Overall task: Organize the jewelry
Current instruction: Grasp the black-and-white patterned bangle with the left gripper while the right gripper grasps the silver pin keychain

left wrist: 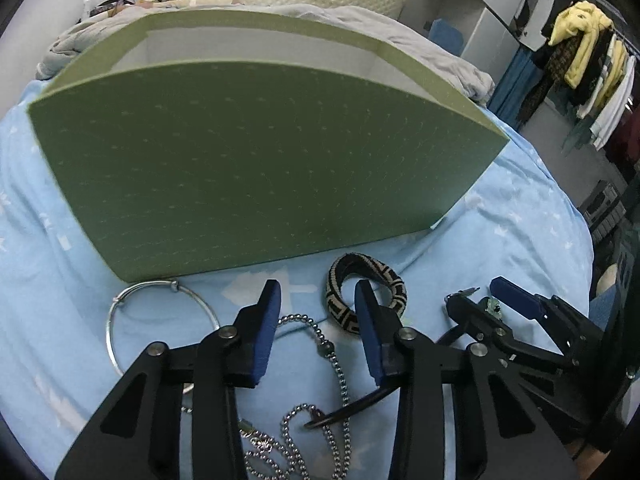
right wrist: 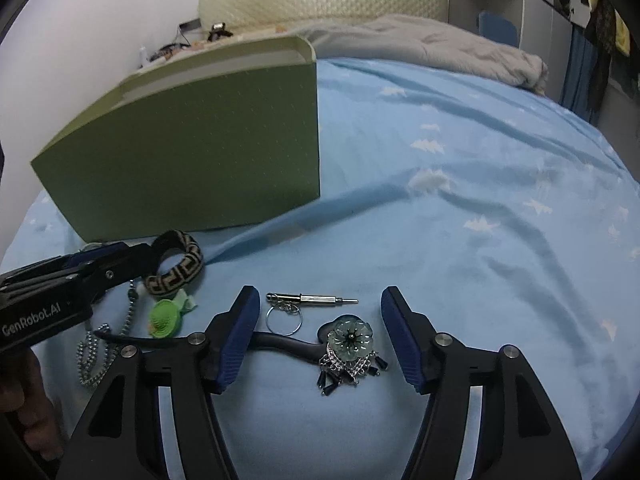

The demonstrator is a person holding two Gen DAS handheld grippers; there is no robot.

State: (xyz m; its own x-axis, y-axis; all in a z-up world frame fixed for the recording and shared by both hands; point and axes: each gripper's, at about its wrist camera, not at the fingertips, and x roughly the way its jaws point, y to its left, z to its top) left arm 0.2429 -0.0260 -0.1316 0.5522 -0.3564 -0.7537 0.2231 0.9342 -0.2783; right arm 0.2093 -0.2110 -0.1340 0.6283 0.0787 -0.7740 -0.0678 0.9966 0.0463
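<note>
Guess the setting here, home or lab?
Almost certainly a home bedroom. The work surface is a bed with a blue star-print sheet, a padded headboard behind it, and clothes on a rack at the side.

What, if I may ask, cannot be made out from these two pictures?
- Inside of the green box: hidden by its near wall in both views.
- Bead chain: lower end cut off by the left view's bottom edge and the left tongs.
- Silver ring: partly behind those tongs.
- Headboard clutter: too small.
</note>
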